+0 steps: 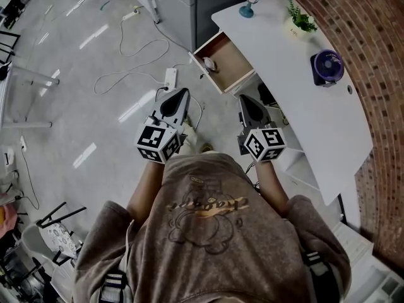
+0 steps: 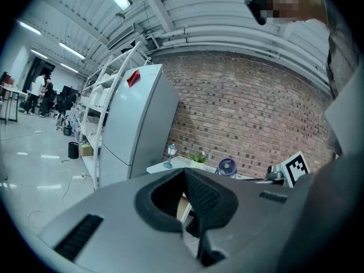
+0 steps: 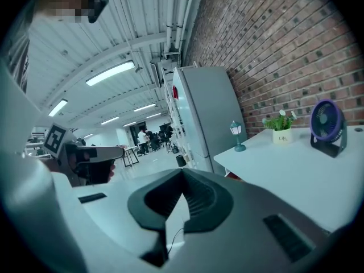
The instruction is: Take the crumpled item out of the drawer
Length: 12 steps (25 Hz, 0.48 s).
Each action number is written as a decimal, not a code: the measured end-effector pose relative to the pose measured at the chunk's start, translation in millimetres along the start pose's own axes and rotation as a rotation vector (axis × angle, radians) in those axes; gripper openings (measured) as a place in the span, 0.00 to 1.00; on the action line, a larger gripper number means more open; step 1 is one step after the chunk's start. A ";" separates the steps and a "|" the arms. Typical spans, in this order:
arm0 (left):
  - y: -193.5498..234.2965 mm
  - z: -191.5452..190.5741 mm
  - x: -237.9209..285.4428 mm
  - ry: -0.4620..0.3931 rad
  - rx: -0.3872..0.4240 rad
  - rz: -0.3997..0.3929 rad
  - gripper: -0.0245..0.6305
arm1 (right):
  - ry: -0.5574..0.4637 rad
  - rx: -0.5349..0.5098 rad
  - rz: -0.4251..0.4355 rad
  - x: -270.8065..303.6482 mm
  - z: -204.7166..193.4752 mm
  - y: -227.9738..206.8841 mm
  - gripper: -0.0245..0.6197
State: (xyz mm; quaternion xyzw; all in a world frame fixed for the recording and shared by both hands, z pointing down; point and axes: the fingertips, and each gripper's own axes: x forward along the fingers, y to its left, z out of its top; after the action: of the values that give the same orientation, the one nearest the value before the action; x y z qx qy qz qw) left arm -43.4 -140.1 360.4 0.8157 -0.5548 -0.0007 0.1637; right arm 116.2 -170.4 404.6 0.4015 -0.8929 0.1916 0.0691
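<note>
Large hall with a pale grey polished floor (image 1: 95, 74) under both claws and a red brick wall (image 1: 379, 74) to the right claw's outer side.

Long white desk (image 1: 309, 125) runs ahead of and beside the right claw.

Its shallow open wooden drawer (image 1: 235, 60) sits ahead, between the two claws' lines and well apart from both.

Left claw (image 1: 184, 92) and right claw (image 1: 243, 99) are both closed on nothing.

Small pale crumpled item (image 1: 208, 63) lies inside the drawer, near its front panel, on the left claw's side.

Looks like wadded paper or cloth; too small to tell which. Likely very light, soft and crushable, not fragile. Best pinched across the top of its bulge from above; the front panel crowds one side.
</note>
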 end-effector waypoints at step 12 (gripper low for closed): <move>47.0 20.8 77.1 0.037 0.003 -0.078 0.05 | 0.000 0.017 -0.056 69.7 24.8 -32.1 0.03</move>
State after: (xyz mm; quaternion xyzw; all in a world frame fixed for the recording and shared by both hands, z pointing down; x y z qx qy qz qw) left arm -60.1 -230.9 367.2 0.8368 -0.5196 0.0087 0.1727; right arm 94.3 -247.8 410.3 0.4270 -0.8797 0.1970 0.0709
